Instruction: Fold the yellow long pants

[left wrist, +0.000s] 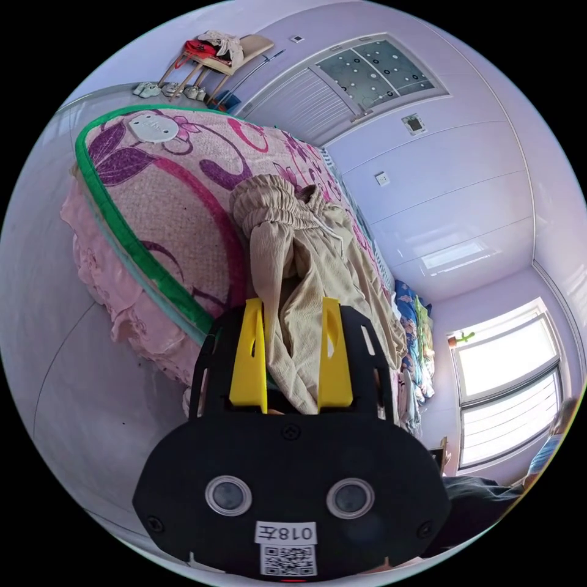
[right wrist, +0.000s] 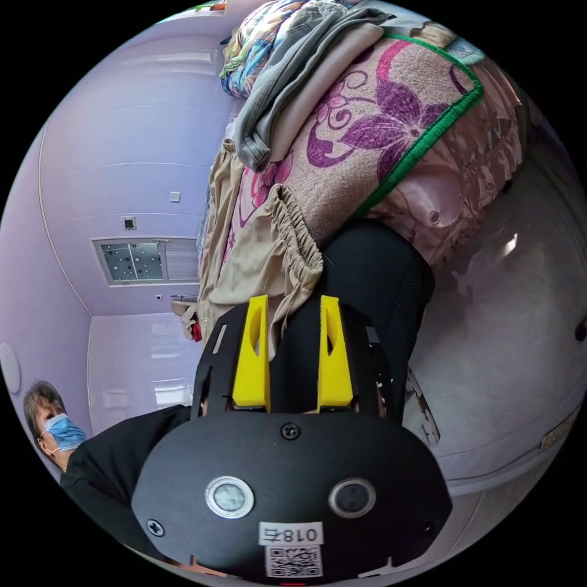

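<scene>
Nothing clearly legible; left gripper [left wrist: 292, 304] tag [left wrist: 285, 533] seems inverted.

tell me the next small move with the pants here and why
Probably close the left claw on the fabric: a bunched fold of the yellow pants runs between its jaws, which stand apart and don't seem to pinch it. The pants lie rumpled on the floral bed cover, and in the right gripper view the elastic waistband hangs beside the right claw, which also looks open.
</scene>
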